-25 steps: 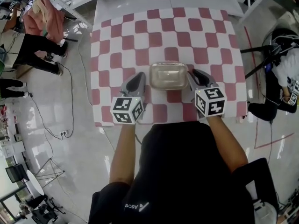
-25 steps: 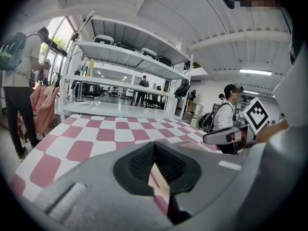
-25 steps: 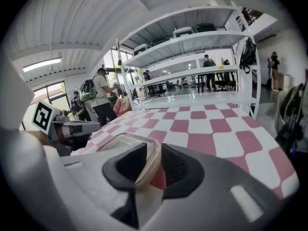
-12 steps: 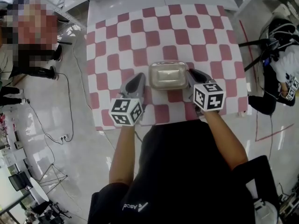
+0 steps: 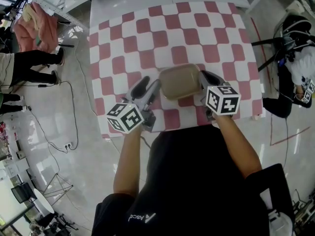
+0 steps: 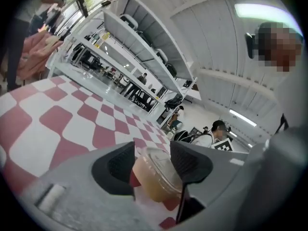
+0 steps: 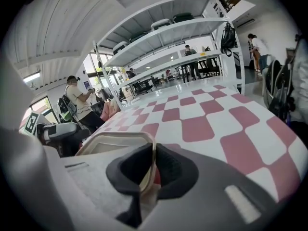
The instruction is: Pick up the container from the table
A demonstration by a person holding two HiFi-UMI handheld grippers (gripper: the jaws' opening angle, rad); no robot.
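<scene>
Container (image 5: 179, 81) now tipped, no longer flat on table (image 5: 147, 33); right gripper (image 5: 203, 75) pinched on rim; left gripper (image 5: 151, 83) jaws opening, container corner between, ungripped; lift looks begun

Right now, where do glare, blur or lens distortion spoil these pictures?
Head view: light glares off the glossy floor, yet the container is sharp. Left gripper view: the wide lens bends the shelves, the corners are black, and the near container looks soft. Right gripper view: the same bending and dark corners.
</scene>
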